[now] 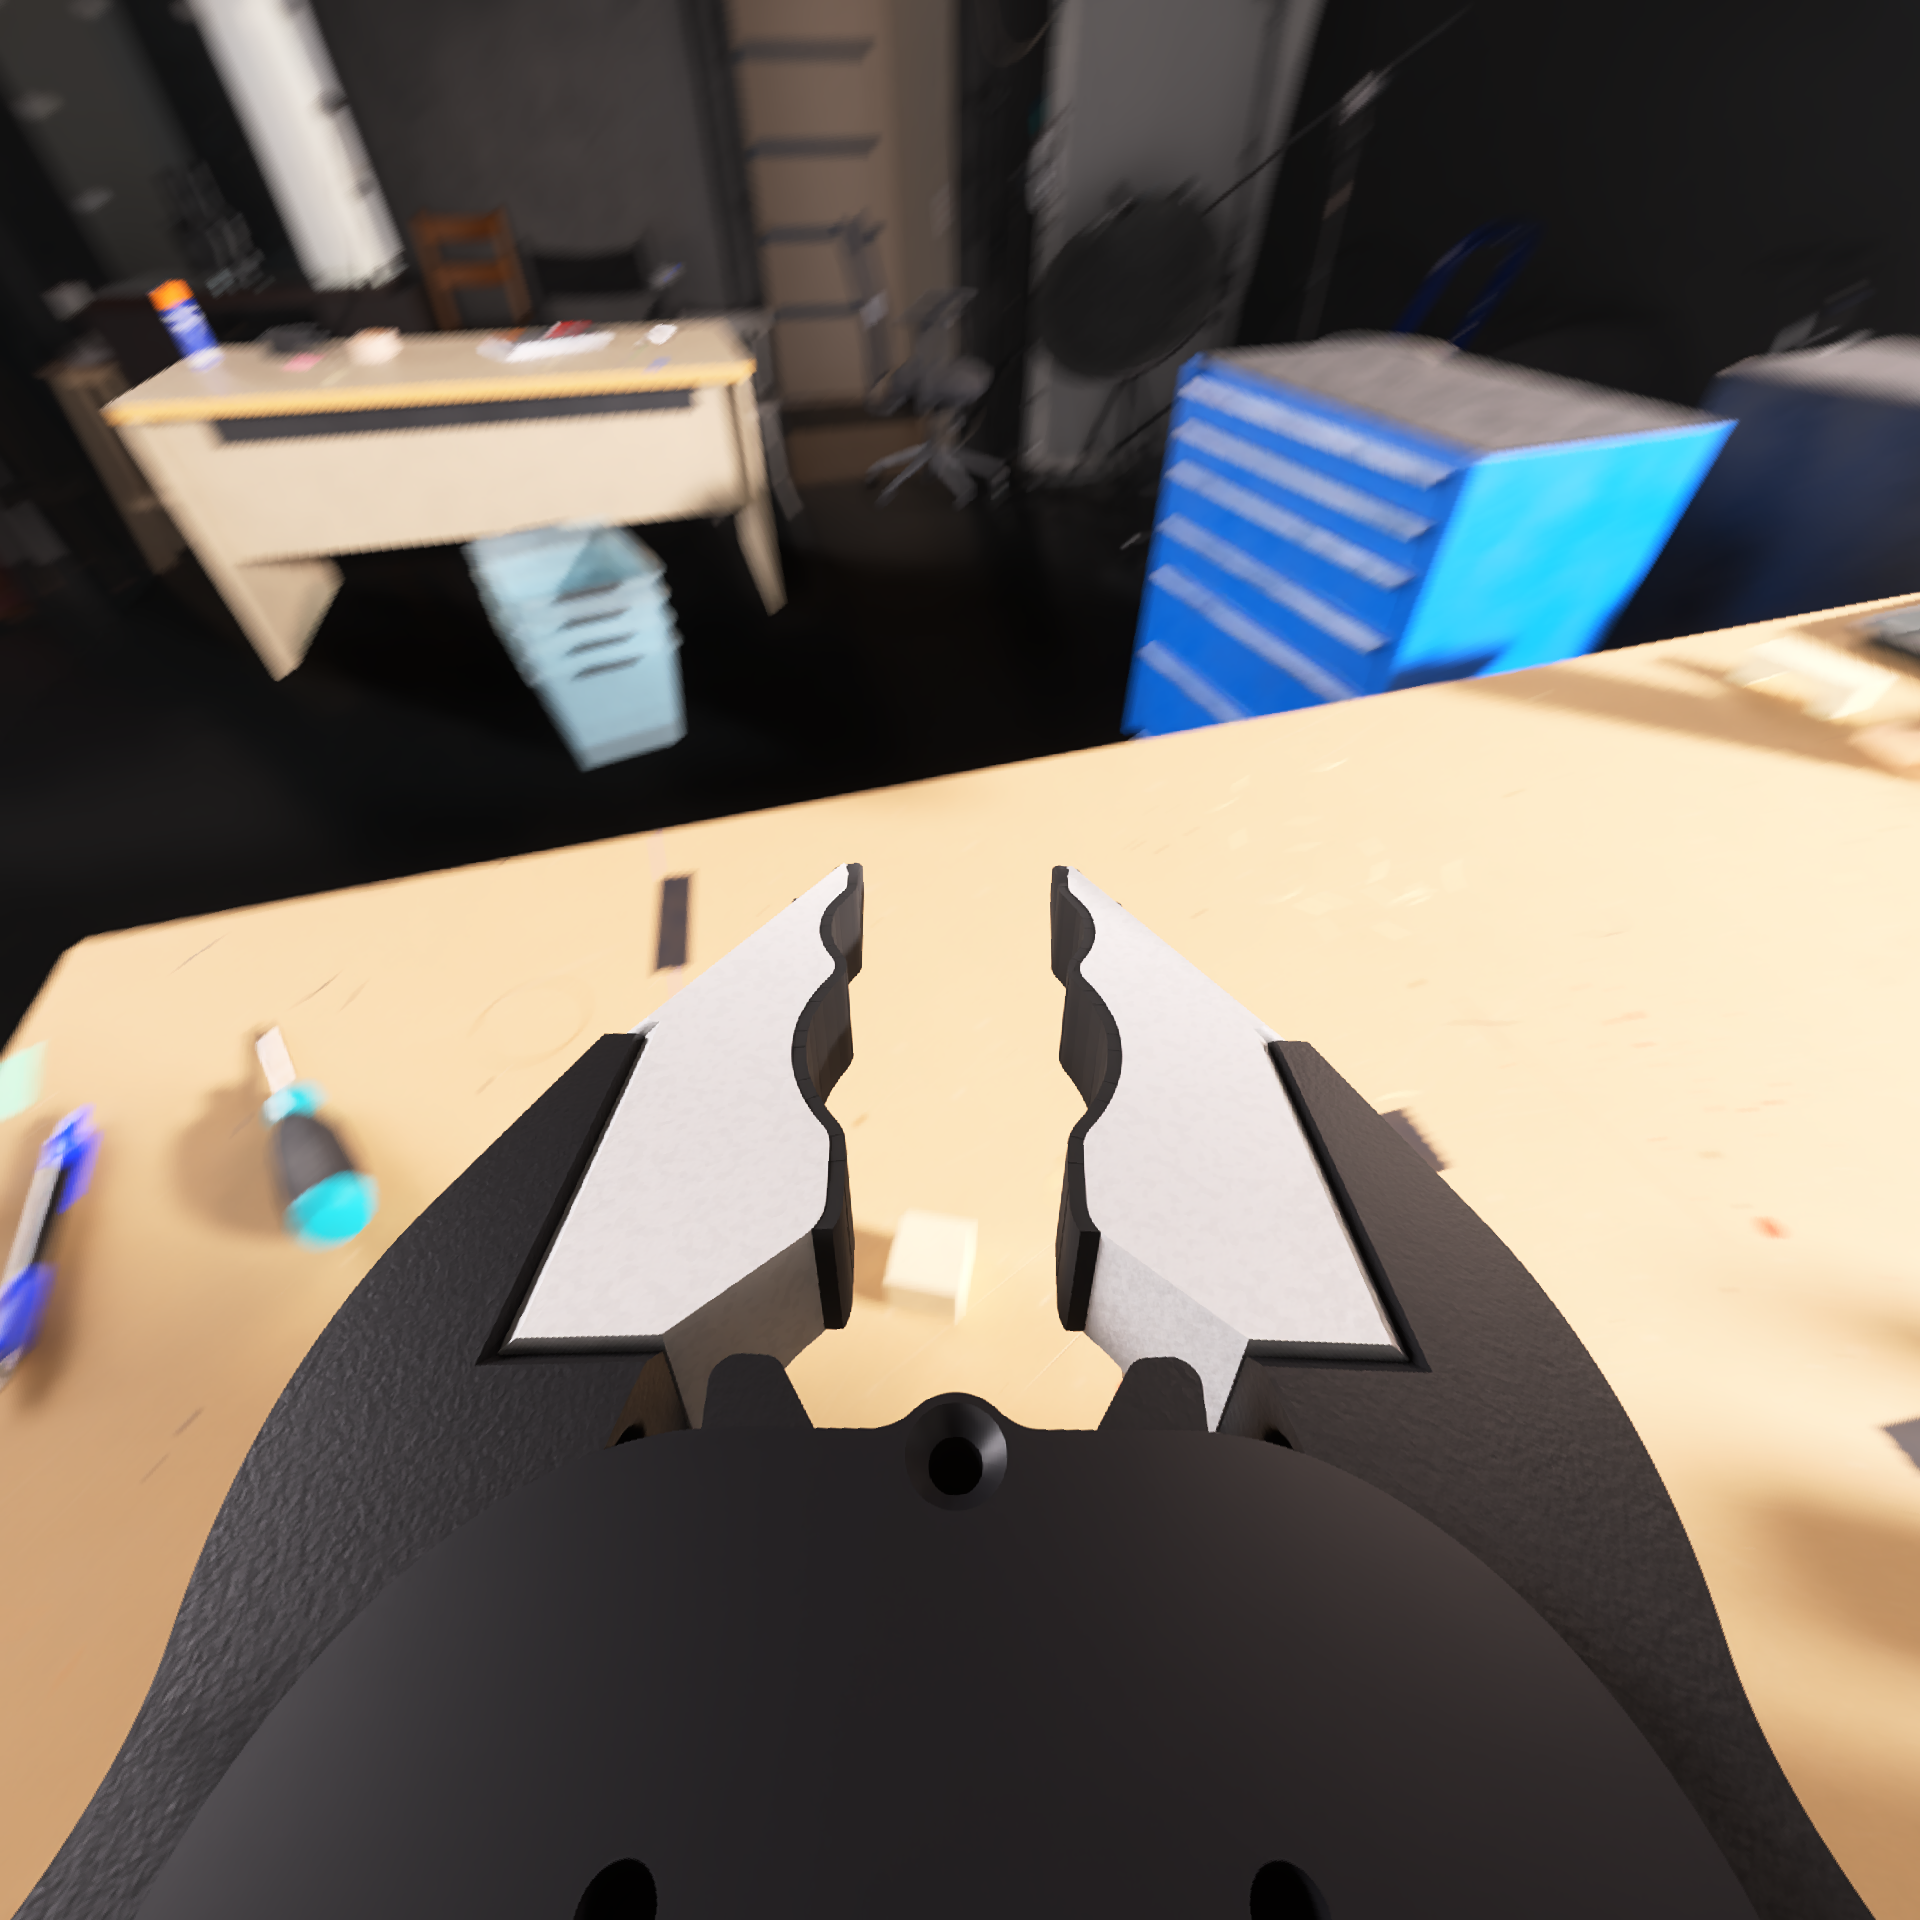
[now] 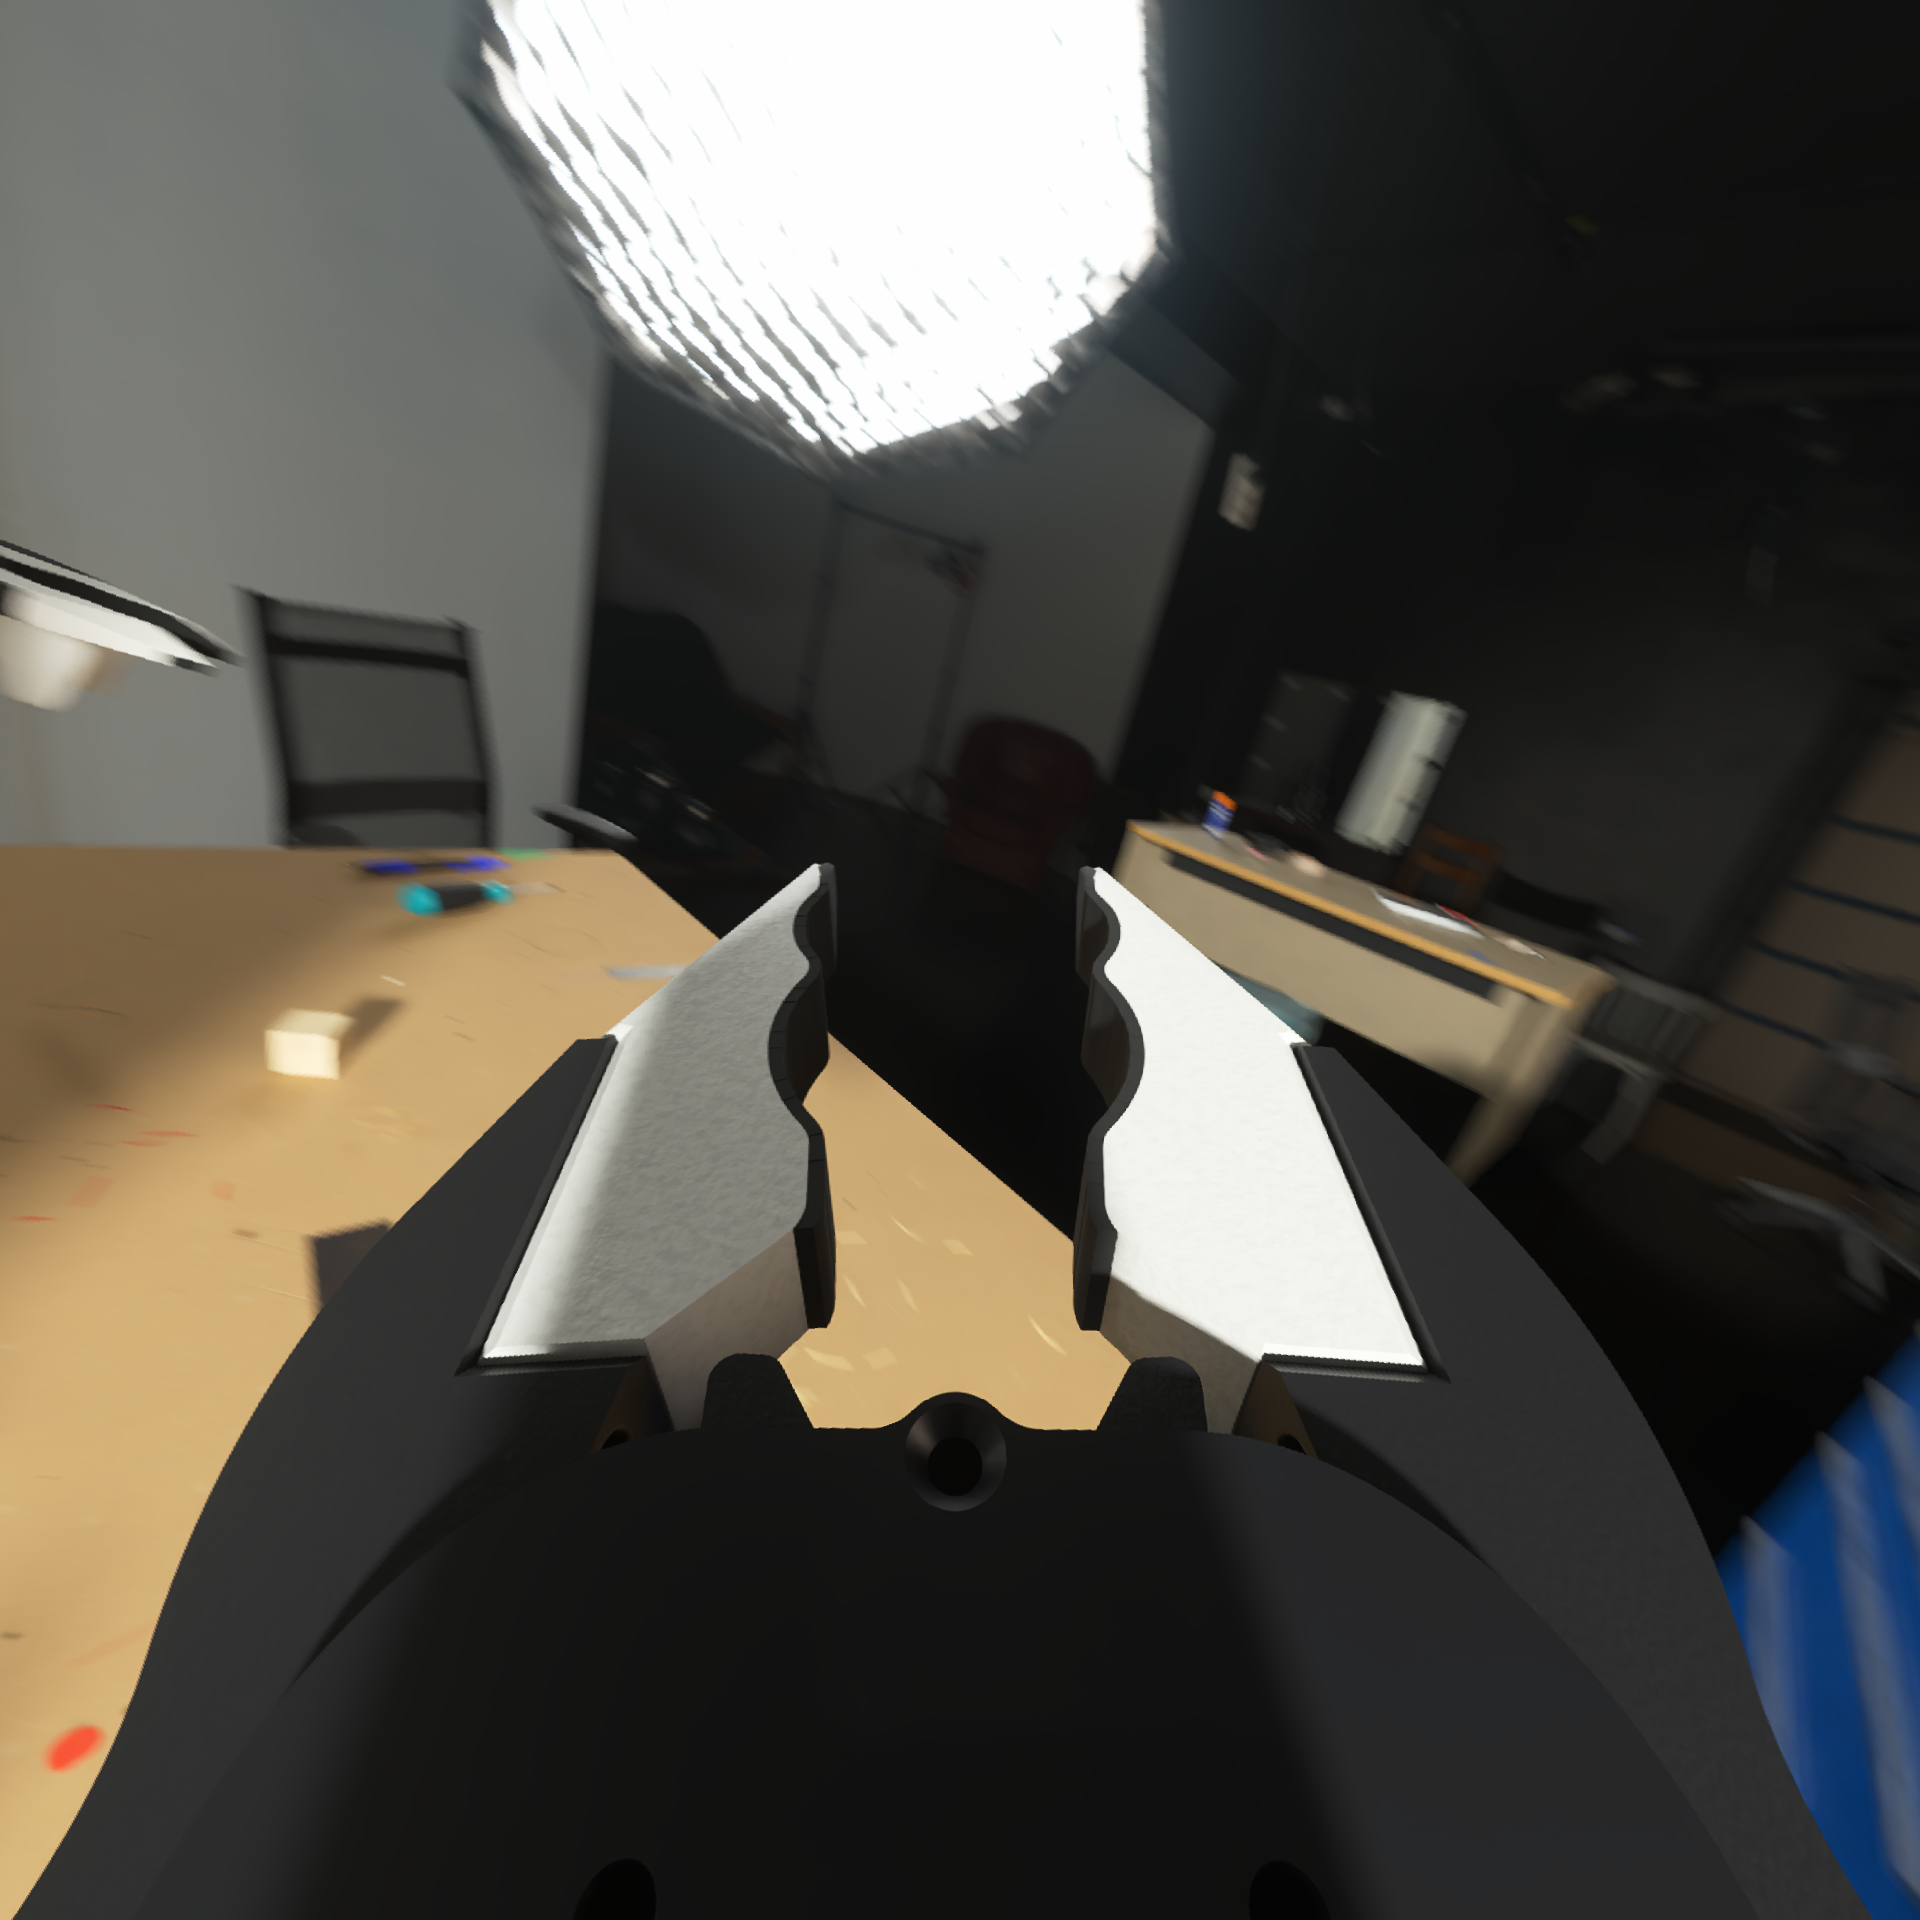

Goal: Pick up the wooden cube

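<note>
Hovering over the table (image 1: pixel 1351 935), the left gripper (image 1: pixel 956 883) has its jaws apart and empty, and the cube (image 1: pixel 928 1262) lies on the wood below, seen through the gap low down near the finger roots and a touch toward the left finger (image 1: pixel 727 1122). To my eye the tips already reach past the block, so a straight drop could bring the body or the left pad onto its top instead of straddling it, and that would likely tip it or skid it across the smooth board. The cube is small and pale against the pale wood, easy to misjudge. A screwdriver (image 1: pixel 312 1164) and a blue pen (image 1: pixel 47 1216) lie well off to the left; a sideways nudge might send the block that way. The right gripper (image 2: pixel 956 883) is also open and holding nothing, pointed out past the table edge, with the cube (image 2: pixel 307 1042) well to its left; it seems out of the way, unless it swings in and crowds the grasp
</note>
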### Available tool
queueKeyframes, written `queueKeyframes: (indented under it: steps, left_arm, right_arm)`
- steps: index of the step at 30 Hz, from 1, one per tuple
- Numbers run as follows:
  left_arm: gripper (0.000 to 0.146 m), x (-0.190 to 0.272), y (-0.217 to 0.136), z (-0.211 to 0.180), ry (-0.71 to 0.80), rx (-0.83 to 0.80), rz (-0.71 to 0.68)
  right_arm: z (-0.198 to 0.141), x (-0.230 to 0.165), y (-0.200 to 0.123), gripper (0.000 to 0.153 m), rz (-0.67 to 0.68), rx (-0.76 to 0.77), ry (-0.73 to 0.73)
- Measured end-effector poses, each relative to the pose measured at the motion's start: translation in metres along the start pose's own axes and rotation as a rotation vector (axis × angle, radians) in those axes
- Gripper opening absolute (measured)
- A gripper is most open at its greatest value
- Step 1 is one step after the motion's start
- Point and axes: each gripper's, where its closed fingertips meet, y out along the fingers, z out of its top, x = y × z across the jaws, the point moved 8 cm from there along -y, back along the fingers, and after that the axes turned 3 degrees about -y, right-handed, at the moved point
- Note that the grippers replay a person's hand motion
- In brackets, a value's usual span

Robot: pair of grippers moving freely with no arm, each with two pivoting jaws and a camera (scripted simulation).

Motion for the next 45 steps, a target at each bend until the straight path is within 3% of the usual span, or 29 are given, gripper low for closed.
queueKeyframes:
  steps: [3,7,12,15,19,23,28,31,34,38,41,45]
  left_arm:
    - [0.043,0.022,0.003,0.011,-0.013,0.102,-0.170]
    - [0.054,0.045,0.008,0.020,-0.087,0.192,-0.405]
    - [0.057,0.063,0.010,0.026,-0.216,0.325,-0.730]
    - [0.058,0.069,0.015,0.023,-0.166,0.278,-0.750]
    - [0.060,0.065,0.021,0.017,-0.082,0.201,-0.636]
    - [0.062,0.044,0.027,0.004,-0.002,0.084,-0.383]
    - [0.061,0.019,0.042,-0.026,0.165,-0.201,-0.069]
    - [0.042,0.017,0.056,-0.049,0.235,-0.369,-0.111]
    - [0.030,0.012,0.075,-0.072,0.271,-0.527,-0.051]
    - [0.038,0.008,0.095,-0.101,0.248,-0.731,-0.055]
    - [0.048,-0.002,0.105,-0.123,0.241,-0.862,0.004]
    - [0.058,-0.011,0.114,-0.142,0.191,-0.937,0.007]
  right_arm:
    - [0.019,-0.022,0.015,0.057,0.182,0.150,0.049]
    - [0.045,-0.048,0.027,0.058,0.480,0.377,0.198]
    - [0.057,-0.071,0.024,0.056,0.906,0.597,0.408]
    - [0.051,-0.086,0.020,0.056,1.136,0.692,0.486]
    - [0.044,-0.095,0.033,0.056,1.240,0.642,0.530]
    - [0.035,-0.106,0.048,0.057,1.179,0.480,0.446]
    - [0.027,-0.107,0.068,0.050,0.863,0.297,0.245]
    - [0.021,-0.104,0.076,0.028,0.676,0.174,0.132]
    - [0.018,-0.105,0.079,0.000,0.597,0.115,0.049]
    - [0.014,-0.110,0.083,0.001,0.552,0.050,-0.024]
    - [0.007,-0.112,0.088,0.015,0.516,-0.020,-0.077]
    - [-0.004,-0.117,0.095,0.022,0.512,-0.108,-0.121]
